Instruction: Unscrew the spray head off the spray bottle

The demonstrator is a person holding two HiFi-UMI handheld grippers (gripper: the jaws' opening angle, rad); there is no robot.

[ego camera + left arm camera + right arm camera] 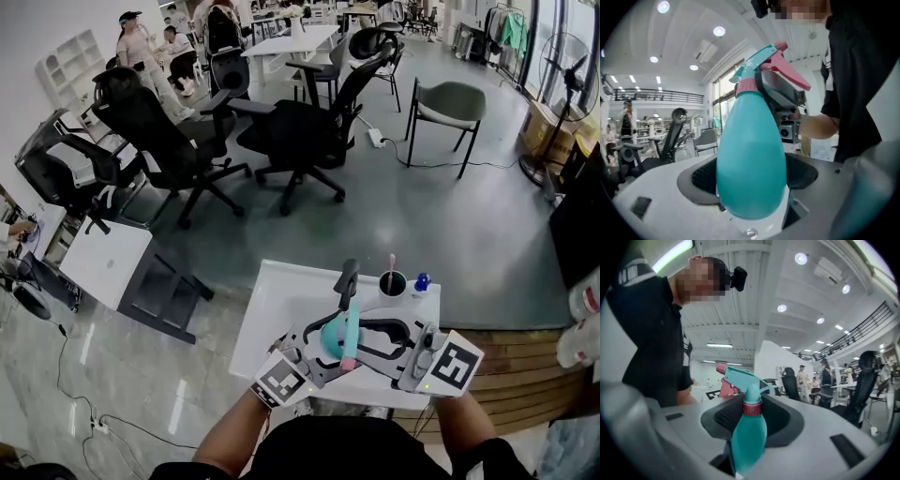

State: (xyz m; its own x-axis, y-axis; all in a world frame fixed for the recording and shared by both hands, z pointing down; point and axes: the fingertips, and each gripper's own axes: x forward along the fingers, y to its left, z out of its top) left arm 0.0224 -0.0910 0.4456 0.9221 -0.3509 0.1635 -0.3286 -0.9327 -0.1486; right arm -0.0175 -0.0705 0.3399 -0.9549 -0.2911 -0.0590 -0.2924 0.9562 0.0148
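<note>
One white table (281, 300) below. Left gripper (323, 352): clamps the fat body of teal spray bottle (750, 159), up off the surface over table's near edge. Right gripper (370, 337): straddles spray head (740, 378), jaws apart, gap showing each side. Far right corner: dark cup (392, 283), small blue bottle (422, 281) just beside.

The left forearm (232, 437) and right forearm (466, 427) reach forward; left gripper (315, 352) and right gripper (371, 339) face each other, level, left jaws clamped on the spray bottle (751, 159), right jaws apart astride its collar (752, 408)
</note>
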